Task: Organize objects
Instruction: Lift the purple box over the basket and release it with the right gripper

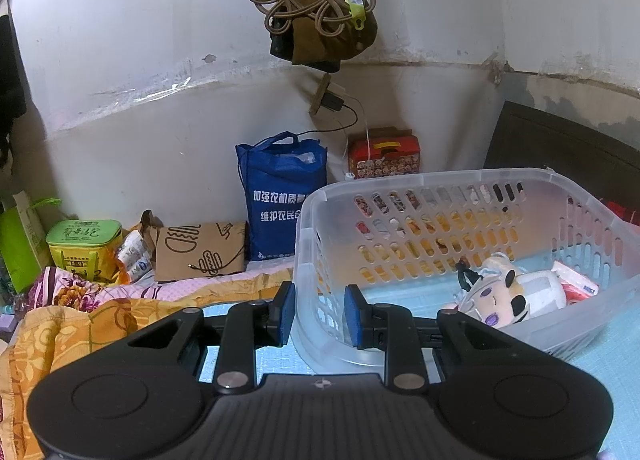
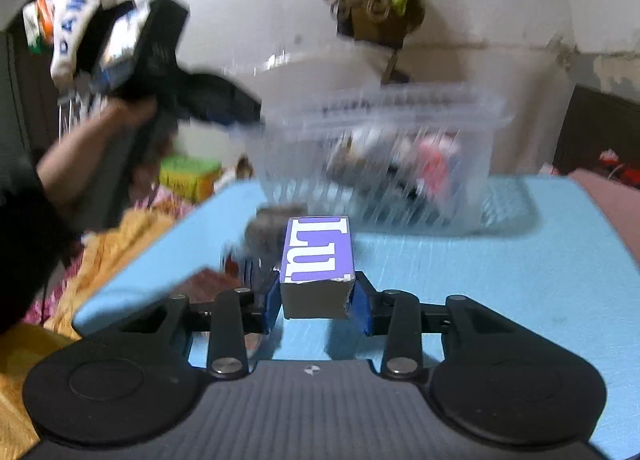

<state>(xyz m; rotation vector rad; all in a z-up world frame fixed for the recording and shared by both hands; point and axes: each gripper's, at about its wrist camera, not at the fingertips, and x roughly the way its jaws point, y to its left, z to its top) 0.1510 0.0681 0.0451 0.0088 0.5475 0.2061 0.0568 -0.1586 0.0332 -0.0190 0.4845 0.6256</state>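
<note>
A clear plastic basket (image 1: 436, 183) stands on the blue mat (image 1: 612, 344). It holds a plush doll (image 1: 494, 296) and a red and white packet (image 1: 576, 284). My left gripper (image 1: 320, 310) is open and empty, its fingers straddling the basket's near left wall. My right gripper (image 2: 318, 302) is shut on a purple and white box (image 2: 318, 256), held above the mat (image 2: 480, 280) in front of the basket (image 2: 376, 163). This view is blurred. The left gripper (image 2: 248, 119) shows at upper left, held by a hand, at the basket's left rim.
A blue tote bag (image 1: 280, 195), a red tin (image 1: 384, 155), a brown paper bag (image 1: 200, 252) and a green box (image 1: 84, 244) stand along the wall. Orange and floral bedding (image 1: 80, 316) lies left of the mat. Small blurred objects (image 2: 264, 236) lie on the mat.
</note>
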